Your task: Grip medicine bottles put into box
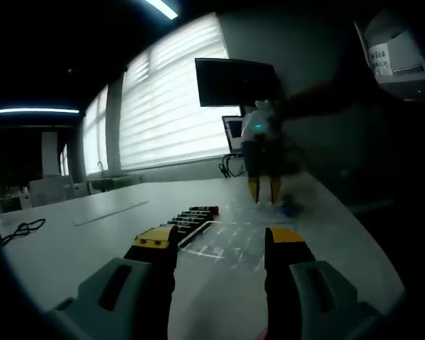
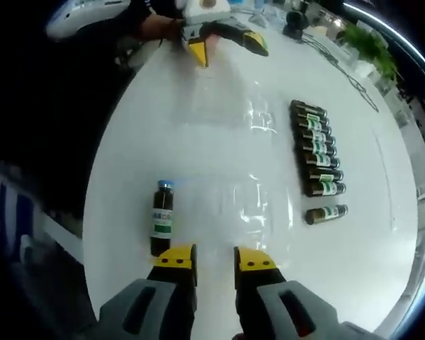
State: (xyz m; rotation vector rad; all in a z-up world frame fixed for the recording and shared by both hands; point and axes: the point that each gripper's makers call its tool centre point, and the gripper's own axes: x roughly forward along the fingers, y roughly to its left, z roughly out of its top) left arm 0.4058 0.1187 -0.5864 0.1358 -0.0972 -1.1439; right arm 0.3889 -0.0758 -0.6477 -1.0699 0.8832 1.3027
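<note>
One bottle [image 2: 162,225] just beside right tongs [image 2: 214,258] | tongs empty, parted

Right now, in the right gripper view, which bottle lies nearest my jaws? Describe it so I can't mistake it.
On the white table, skip the row of dark bottles on the right side. Look just beyond the right gripper, beside its left jaw: a lone dark bottle lies there. Unlike the others, it has a blue cap and lies lengthwise, far from the row.
</note>
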